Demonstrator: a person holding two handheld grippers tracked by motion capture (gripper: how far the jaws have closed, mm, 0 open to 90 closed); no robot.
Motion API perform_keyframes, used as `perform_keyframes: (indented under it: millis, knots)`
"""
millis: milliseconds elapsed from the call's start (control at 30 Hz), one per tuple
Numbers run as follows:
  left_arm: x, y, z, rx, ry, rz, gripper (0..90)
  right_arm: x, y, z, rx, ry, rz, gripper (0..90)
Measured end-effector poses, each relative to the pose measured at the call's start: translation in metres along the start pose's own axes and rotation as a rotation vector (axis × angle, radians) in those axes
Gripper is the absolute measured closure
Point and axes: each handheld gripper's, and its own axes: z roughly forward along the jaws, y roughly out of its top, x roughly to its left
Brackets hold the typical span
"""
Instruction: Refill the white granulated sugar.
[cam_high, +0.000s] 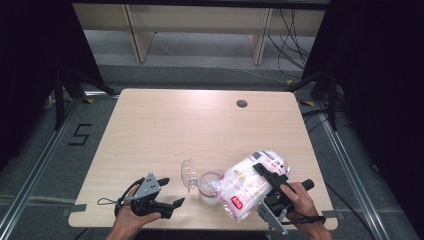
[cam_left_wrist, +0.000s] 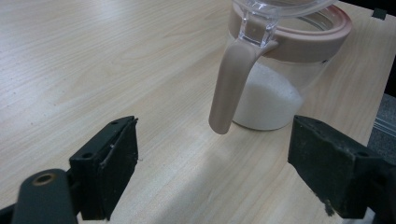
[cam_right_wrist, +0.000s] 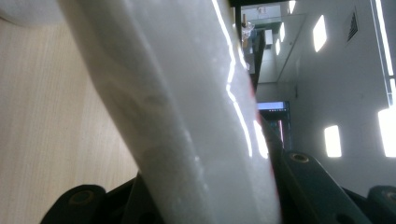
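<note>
In the left gripper view, the top edge is cutting off the jar's (cam_left_wrist: 280, 74) clear lid (cam_left_wrist: 280, 7), and the bottom edge is cutting off both black jaws. In the right gripper view, the white bag (cam_right_wrist: 187, 116) is sitting so close that it is blurring, running off the top and bottom edges and hiding the jaws' inner faces. In the high view, the bag (cam_high: 247, 187) is covering the jar's (cam_high: 207, 192) right side, and its print is staying too small to read.
</note>
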Motion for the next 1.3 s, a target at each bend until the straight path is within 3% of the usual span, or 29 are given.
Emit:
perform_keyframes:
  millis: [67,100,133,167,233,300,333,367,400,433,467,500,533,600,633,700,733,767,800,833,867,933,967,1000,1033,1167,1200,1267,1300]
  knots:
    - [0.0,0.0,0.0,-0.004,0.0,0.001,15.7,0.004,-0.001,-0.001,0.012,0.006,0.069,68.6]
    - [0.0,0.0,0.0,-0.004,0.0,0.002,15.7,0.0,-0.001,0.0,-0.005,0.006,0.032,68.6]
    - [0.0,0.0,0.0,-0.002,0.0,0.001,15.7,0.003,-0.002,-0.001,0.015,0.004,0.082,68.7]
    - [0.0,0.0,0.0,0.003,0.007,0.001,15.7,0.002,-0.002,-0.001,0.019,0.027,0.089,68.8]
    - [0.001,0.0,0.0,0.0,0.002,0.023,15.7,-0.001,-0.003,-0.001,0.002,0.009,0.061,68.8]
    - [0.001,0.001,0.0,0.003,0.003,0.03,15.7,0.003,-0.004,0.0,-0.012,0.013,0.136,68.9]
    - [0.001,0.001,0.0,-0.001,0.003,0.026,15.7,0.002,-0.005,0.0,-0.012,0.013,0.132,69.0]
    - [0.001,0.0,0.0,-0.001,0.002,0.025,15.7,-0.001,-0.005,0.001,-0.021,0.013,0.096,69.0]
    - [0.001,0.0,0.0,-0.001,0.002,0.025,15.7,-0.001,-0.005,0.001,-0.022,0.014,0.1,69.1]
    - [0.001,0.0,0.0,-0.001,0.002,0.025,15.7,0.002,-0.005,0.0,-0.014,0.019,0.151,69.2]
    - [0.001,0.0,0.0,-0.001,0.003,0.024,15.7,0.0,-0.006,0.0,-0.02,0.017,0.129,69.2]
    - [0.001,0.0,0.0,-0.001,0.002,0.024,15.7,0.002,-0.006,0.0,-0.014,0.016,0.17,69.3]
    - [0.001,0.0,0.0,0.003,0.003,0.029,15.7,-0.002,-0.006,-0.001,-0.024,0.016,0.14,69.4]
    - [0.001,0.001,0.0,0.002,0.004,0.029,15.7,-0.001,-0.007,0.001,-0.027,0.017,0.139,69.4]
    - [0.0,0.0,0.0,-0.002,0.003,-0.001,15.7,0.0,-0.008,0.001,-0.026,0.014,0.171,69.5]
    - [0.0,0.0,0.0,-0.001,0.005,0.007,15.7,0.003,-0.01,0.0,-0.02,0.022,0.236,69.6]
    - [0.001,0.0,0.0,-0.001,0.003,0.019,15.7,0.003,-0.01,0.001,-0.021,0.022,0.249,69.7]
    - [0.001,0.0,0.0,-0.002,0.002,0.025,15.7,0.0,-0.011,0.002,-0.039,0.022,0.228,69.7]
    - [0.001,0.0,0.0,-0.001,0.003,0.025,15.7,0.002,-0.011,0.001,-0.026,0.018,0.265,69.8]
    - [0.001,0.001,0.0,-0.001,0.003,0.025,15.7,0.0,-0.011,0.001,-0.03,0.03,0.254,69.8]
    - [0.001,0.0,0.0,-0.001,0.004,0.025,15.7,0.003,-0.011,0.001,-0.028,0.026,0.293,69.9]
    - [0.001,0.001,0.0,0.003,0.004,0.03,15.7,-0.002,-0.011,0.003,-0.047,0.023,0.231,70.1]
    - [0.001,0.001,0.0,0.002,0.004,0.029,15.7,-0.001,-0.011,0.003,-0.045,0.023,0.236,70.1]
    - [0.0,0.0,0.0,-0.002,0.004,-0.001,15.7,0.001,-0.011,0.004,-0.045,0.033,0.275,70.2]
    - [0.0,0.0,0.0,-0.002,0.001,0.001,15.7,0.003,-0.011,0.003,-0.04,0.036,0.322,70.4]
    - [0.0,0.0,0.0,0.001,0.007,0.001,15.7,0.002,-0.012,0.005,-0.056,0.04,0.367,70.8]
    - [0.0,0.0,0.0,0.002,0.006,0.009,15.7,-0.001,-0.013,0.006,-0.058,0.059,0.347,70.9]
    - [0.001,0.001,0.0,0.003,0.004,0.027,15.7,0.002,-0.016,0.007,-0.065,0.063,0.424,71.2]
    - [0.001,0.001,0.0,0.002,0.004,0.031,15.7,0.0,-0.017,0.007,-0.071,0.064,0.404,71.4]
